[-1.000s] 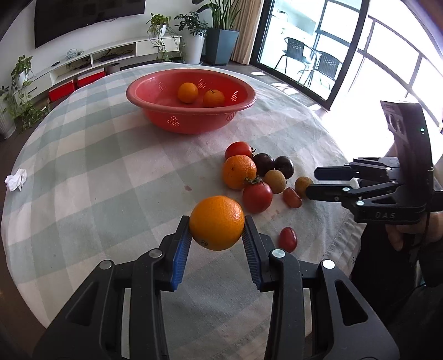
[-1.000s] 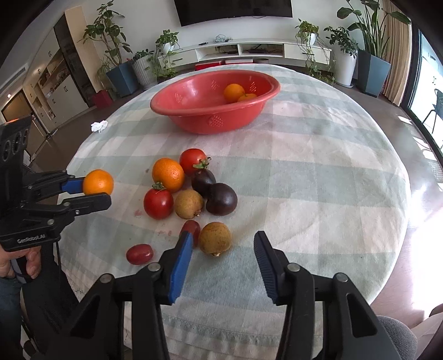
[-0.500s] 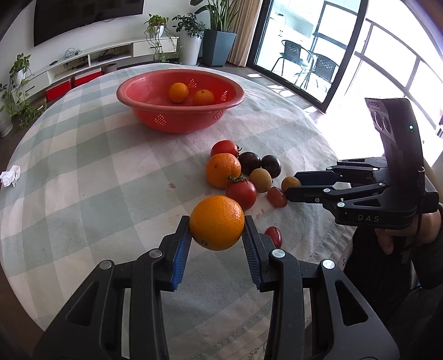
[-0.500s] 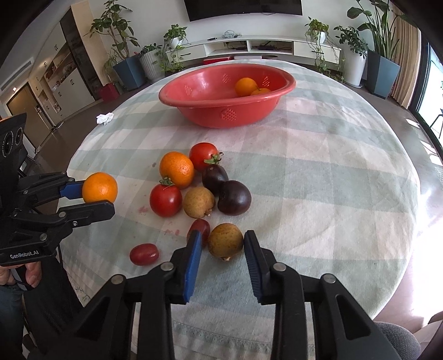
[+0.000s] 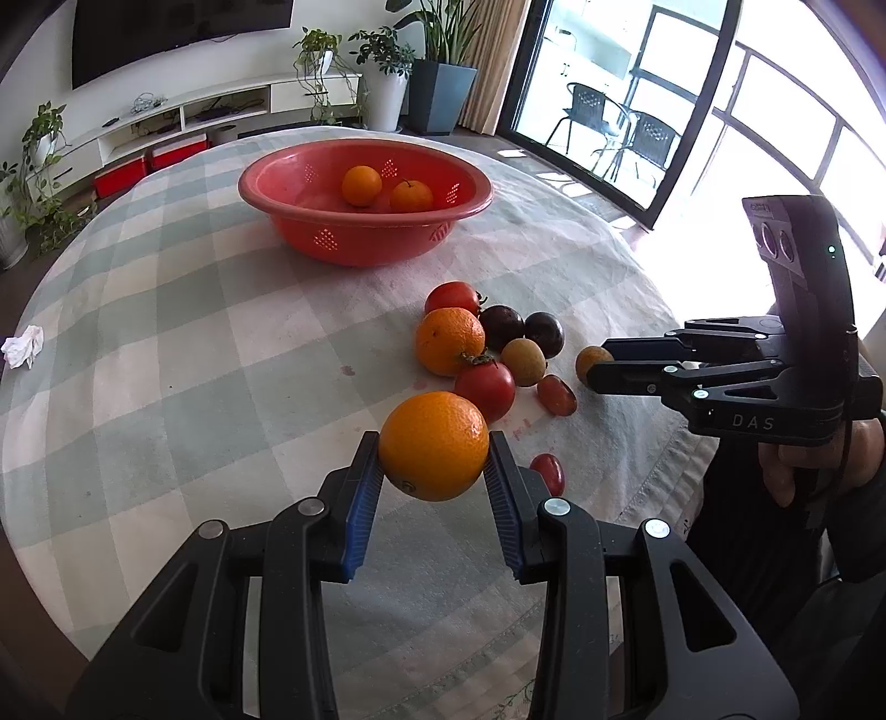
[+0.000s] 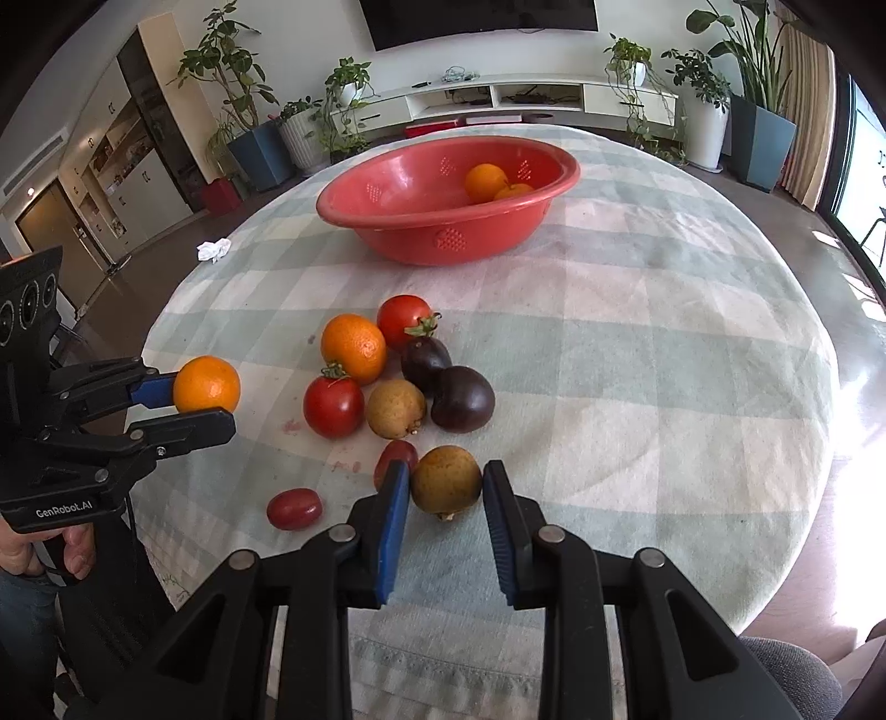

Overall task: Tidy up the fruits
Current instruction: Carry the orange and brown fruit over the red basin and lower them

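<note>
Checked cloth covers the round table, w/ a red basin at the far side holding two oranges. Left wrist view: left gripper is clamped on an orange, held clear above the cloth; it should be kept level until the basin is reached.

Right wrist view: right gripper jaws have just been closing around a brown fruit on the table; pads look to be touching both sides. Grip should be firmed gently & centred before lifting, so the small red fruit just beside isn't nudged.

Bright glass doors, potted plants, white TV shelf, wall-mounted television
</note>
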A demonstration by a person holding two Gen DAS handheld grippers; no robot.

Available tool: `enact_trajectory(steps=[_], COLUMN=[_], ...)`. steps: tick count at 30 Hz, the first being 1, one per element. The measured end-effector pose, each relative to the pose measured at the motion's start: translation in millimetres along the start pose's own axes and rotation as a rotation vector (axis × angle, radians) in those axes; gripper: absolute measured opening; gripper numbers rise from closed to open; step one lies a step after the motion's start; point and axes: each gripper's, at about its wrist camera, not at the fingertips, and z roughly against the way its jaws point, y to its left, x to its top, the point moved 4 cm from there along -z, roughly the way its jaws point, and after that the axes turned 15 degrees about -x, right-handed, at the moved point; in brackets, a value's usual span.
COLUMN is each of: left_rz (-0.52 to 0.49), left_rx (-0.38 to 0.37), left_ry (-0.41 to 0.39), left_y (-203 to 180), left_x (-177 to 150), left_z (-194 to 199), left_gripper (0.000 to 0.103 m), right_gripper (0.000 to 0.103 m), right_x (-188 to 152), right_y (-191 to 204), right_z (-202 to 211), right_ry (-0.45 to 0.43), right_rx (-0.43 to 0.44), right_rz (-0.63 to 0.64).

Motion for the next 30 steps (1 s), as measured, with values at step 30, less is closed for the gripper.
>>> enact_trajectory(steps=[30], left_rz=[-0.004], left_rx=[0.183], left_ry=[-0.042], left_y=[68], left_x=[172], left_z=[-25], left_gripper=[0.035], right_gripper=[0.030], right_x=[174], right_y=[-15], right_z=[6], right_ry=[-0.270], right_rx=[-0.009], right_rz=[-0.001])
